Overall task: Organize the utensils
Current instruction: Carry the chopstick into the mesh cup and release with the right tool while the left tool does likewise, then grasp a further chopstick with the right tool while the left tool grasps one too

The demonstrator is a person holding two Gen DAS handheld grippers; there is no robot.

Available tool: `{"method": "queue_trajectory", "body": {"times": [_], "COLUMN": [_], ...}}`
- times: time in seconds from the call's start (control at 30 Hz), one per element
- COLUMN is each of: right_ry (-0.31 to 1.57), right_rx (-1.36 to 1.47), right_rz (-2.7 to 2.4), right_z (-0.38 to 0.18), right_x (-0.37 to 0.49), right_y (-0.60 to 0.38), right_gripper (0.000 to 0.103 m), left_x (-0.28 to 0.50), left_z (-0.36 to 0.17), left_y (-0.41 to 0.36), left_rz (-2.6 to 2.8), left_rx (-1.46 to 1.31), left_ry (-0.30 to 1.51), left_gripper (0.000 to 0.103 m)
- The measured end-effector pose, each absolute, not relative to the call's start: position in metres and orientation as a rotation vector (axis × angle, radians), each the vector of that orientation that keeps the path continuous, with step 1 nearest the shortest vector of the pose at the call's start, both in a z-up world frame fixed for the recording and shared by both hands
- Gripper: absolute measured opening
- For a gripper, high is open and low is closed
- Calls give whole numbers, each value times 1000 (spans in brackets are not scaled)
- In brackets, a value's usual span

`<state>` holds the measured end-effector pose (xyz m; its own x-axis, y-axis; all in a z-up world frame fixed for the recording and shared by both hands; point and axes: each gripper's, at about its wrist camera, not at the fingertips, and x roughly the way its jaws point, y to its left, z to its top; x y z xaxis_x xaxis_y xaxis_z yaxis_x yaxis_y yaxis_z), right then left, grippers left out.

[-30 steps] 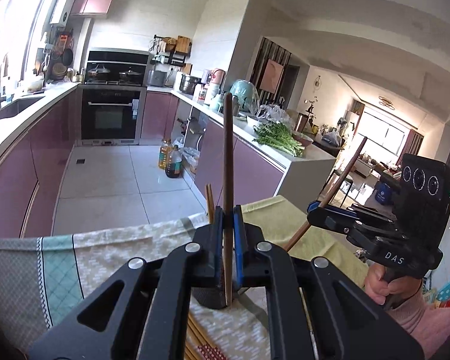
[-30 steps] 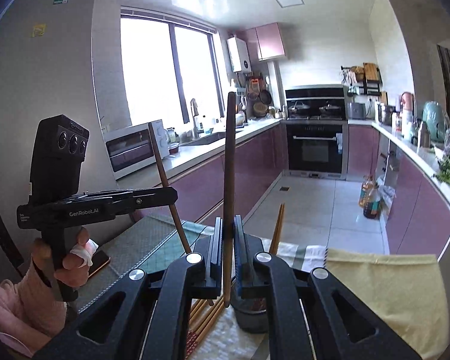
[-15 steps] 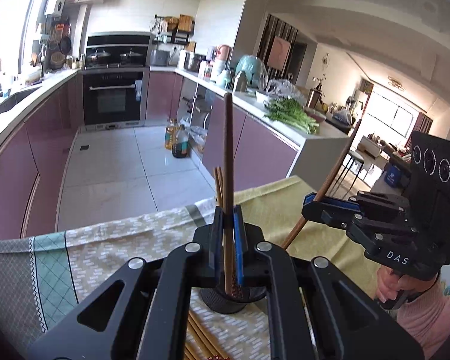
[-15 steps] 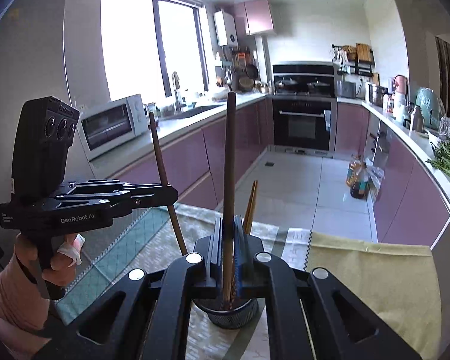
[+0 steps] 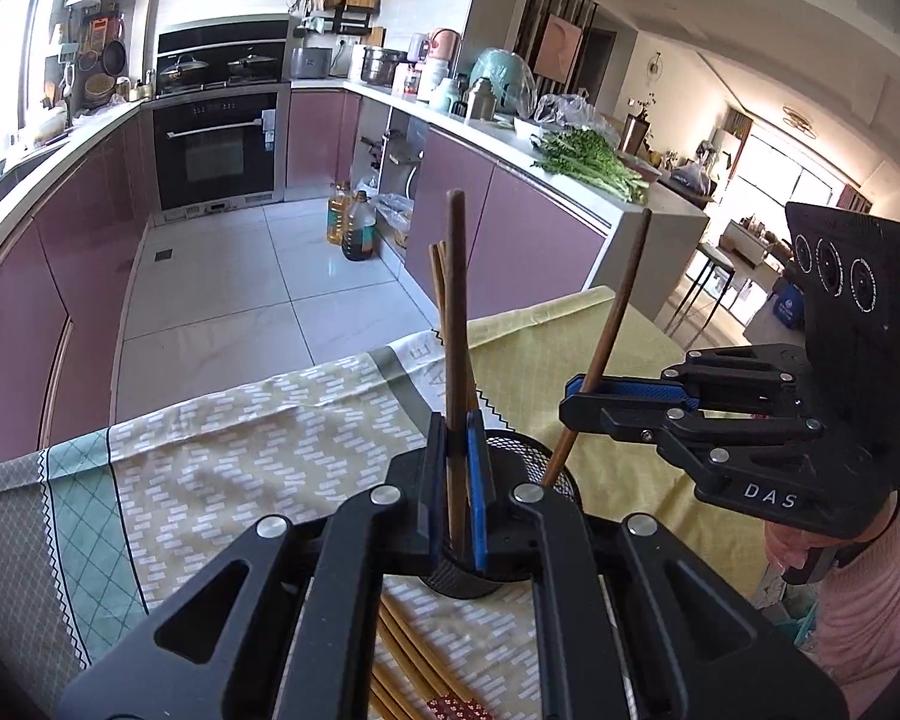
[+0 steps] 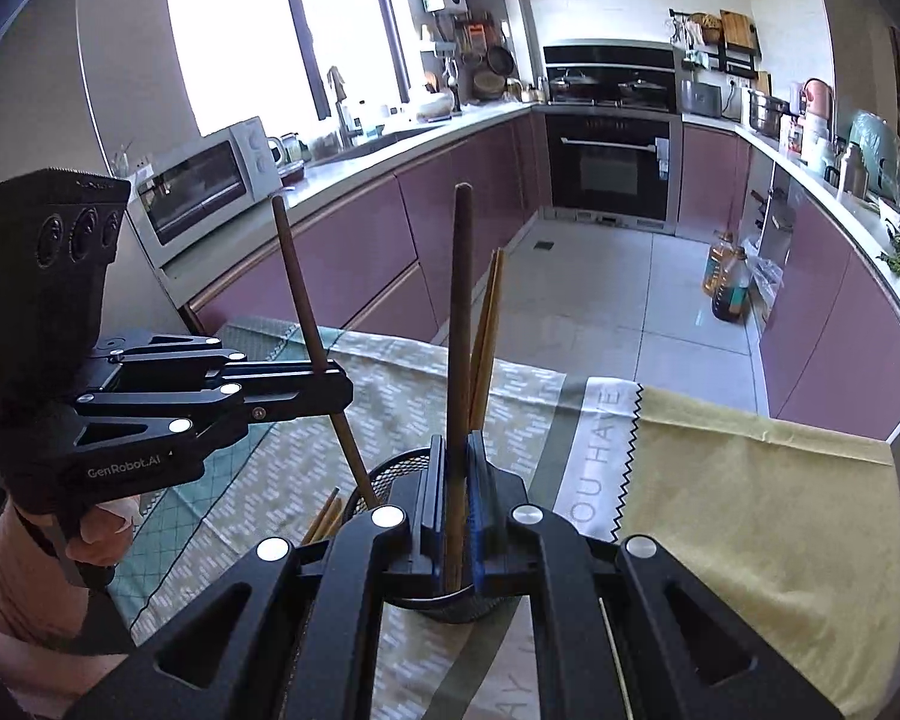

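A black mesh holder (image 5: 531, 459) stands on the tablecloth with a few light bamboo chopsticks (image 5: 437, 282) upright in it. My left gripper (image 5: 456, 420) is shut on a dark brown chopstick (image 5: 455, 300), held upright with its lower end inside the holder. To its right, my right gripper (image 5: 576, 399) is shut on a second dark chopstick (image 5: 621, 294), tilted, tip at the holder's rim. The right wrist view shows the same: right gripper (image 6: 456, 438) on its chopstick (image 6: 462, 300), left gripper (image 6: 336, 387) on its own chopstick (image 6: 297, 276), both over the holder (image 6: 390, 474).
Several loose bamboo chopsticks (image 5: 402, 660) lie on the yellow-green tablecloth (image 5: 240, 438) just in front of the holder, also seen as the loose chopsticks (image 6: 324, 519). The table's far edge drops to the kitchen floor. A person's hand (image 6: 99, 531) grips each handle.
Both grippers have sunk and tipped downward toward the holder. The two dark chopsticks' lower ends, above the holder before, now reach into its mouth. Both stayed shut.
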<state>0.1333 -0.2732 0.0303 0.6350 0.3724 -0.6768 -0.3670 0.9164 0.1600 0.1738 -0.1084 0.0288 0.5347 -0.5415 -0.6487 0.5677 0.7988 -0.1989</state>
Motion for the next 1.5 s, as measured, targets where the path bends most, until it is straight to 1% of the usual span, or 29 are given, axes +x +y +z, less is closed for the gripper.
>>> {"method": "queue_trajectory", "body": {"times": [0.23, 0.33, 0.5, 0.53, 0.57, 0.6, 0.63, 0.67, 0.73, 0.83, 1.0, 1.2, 1.33, 1.5], "right_ry": [794, 797, 782, 769, 750, 730, 705, 684, 651, 626, 711, 860, 909, 930], "right_rx": [22, 45, 66, 69, 70, 70, 68, 65, 51, 42, 32, 74, 85, 72], "right_rz": [391, 375, 353, 356, 363, 373, 391, 414, 450, 530, 575, 558, 537, 509], "right_z": [20, 15, 11, 12, 14, 16, 20, 22, 26, 21, -11, -63, -79, -93], "right_x": [147, 151, 148, 145, 138, 131, 122, 113, 94, 65, 49, 60, 69, 72], "right_y": [-268, -270, -276, -277, -277, -277, -276, -275, -270, -260, -240, -223, -214, -202], "right_gripper": [6, 8, 12, 14, 20, 23, 30, 34, 36, 43, 43, 42, 39, 36], "left_x": [187, 189, 178, 173, 167, 159, 153, 146, 132, 116, 95, 86, 81, 79], "left_z": [20, 16, 13, 15, 18, 19, 20, 21, 18, 5, -37, -85, -104, -115], "left_y": [-116, -119, -107, -103, -98, -91, -85, -79, -65, -51, -39, -28, -30, -32], "left_rz": [-642, -629, -599, -591, -583, -570, -562, -551, -531, -505, -489, -473, -466, -467], "left_rx": [49, 52, 55, 56, 58, 59, 60, 60, 58, 73, 82, 54, 44, 43], "left_ry": [769, 769, 734, 718, 696, 672, 658, 646, 635, 647, 748, 862, 907, 935], "left_gripper": [8, 15, 15, 15, 17, 18, 18, 20, 23, 24, 24, 24, 24, 24]}}
